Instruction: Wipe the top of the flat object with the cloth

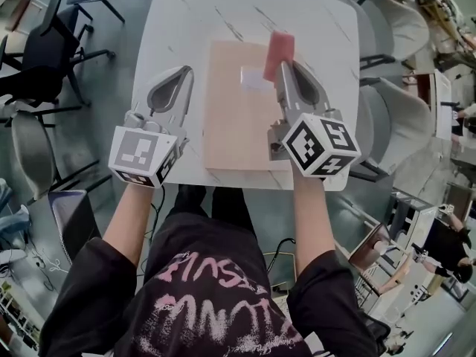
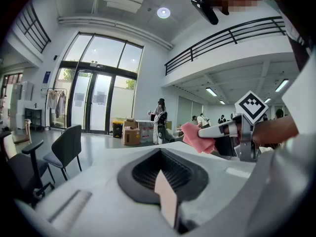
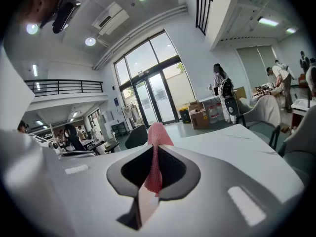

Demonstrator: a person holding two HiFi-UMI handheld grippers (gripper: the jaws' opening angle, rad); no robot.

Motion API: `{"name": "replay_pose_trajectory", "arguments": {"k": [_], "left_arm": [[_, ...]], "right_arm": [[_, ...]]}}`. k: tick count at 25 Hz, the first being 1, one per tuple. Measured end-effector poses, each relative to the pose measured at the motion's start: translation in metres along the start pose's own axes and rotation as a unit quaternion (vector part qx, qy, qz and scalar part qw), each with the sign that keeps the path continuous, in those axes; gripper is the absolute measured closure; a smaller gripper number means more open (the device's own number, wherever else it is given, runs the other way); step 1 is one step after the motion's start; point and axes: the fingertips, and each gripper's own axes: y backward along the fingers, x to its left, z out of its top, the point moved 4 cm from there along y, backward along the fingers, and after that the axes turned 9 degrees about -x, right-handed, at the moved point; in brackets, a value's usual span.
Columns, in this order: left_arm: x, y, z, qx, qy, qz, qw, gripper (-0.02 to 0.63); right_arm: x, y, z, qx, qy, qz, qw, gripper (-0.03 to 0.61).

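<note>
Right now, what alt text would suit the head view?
Seen from above, the right hand-held gripper pinches a pink cloth over a flat tan board's corner on a white table; the left hand-held gripper is shut beside it.

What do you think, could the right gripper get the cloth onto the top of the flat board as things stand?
Probably yes: the right gripper holds the pink cloth over the flat board, nothing appears to block its top, and the left gripper sits off to the board's left.
</note>
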Motion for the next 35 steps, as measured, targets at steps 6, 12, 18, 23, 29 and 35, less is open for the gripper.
{"name": "replay_pose_trajectory", "arguments": {"k": [6, 12, 18, 23, 29, 35], "left_arm": [[0.005, 0.001, -0.001, 0.0, 0.003, 0.01, 0.9999, 0.612], [0.014, 0.006, -0.004, 0.0, 0.006, 0.024, 0.9997, 0.612], [0.024, 0.015, -0.012, 0.009, 0.005, 0.038, 0.9992, 0.612], [0.032, 0.019, -0.014, 0.013, 0.005, 0.049, 0.9987, 0.612], [0.034, 0.018, -0.023, 0.023, 0.005, 0.051, 0.9984, 0.612], [0.028, 0.011, -0.028, 0.029, 0.004, 0.045, 0.9985, 0.612]], "right_arm": [[0.011, -0.013, -0.004, 0.009, -0.003, 0.016, 1.0, 0.531], [0.029, -0.025, -0.022, 0.032, -0.007, 0.038, 0.999, 0.531], [0.057, -0.048, -0.052, 0.071, -0.021, 0.073, 0.995, 0.531], [0.073, -0.058, -0.077, 0.109, -0.043, 0.09, 0.989, 0.531], [0.071, -0.06, -0.088, 0.127, -0.052, 0.088, 0.987, 0.531], [0.058, -0.061, -0.099, 0.15, -0.06, 0.075, 0.984, 0.531]]}}
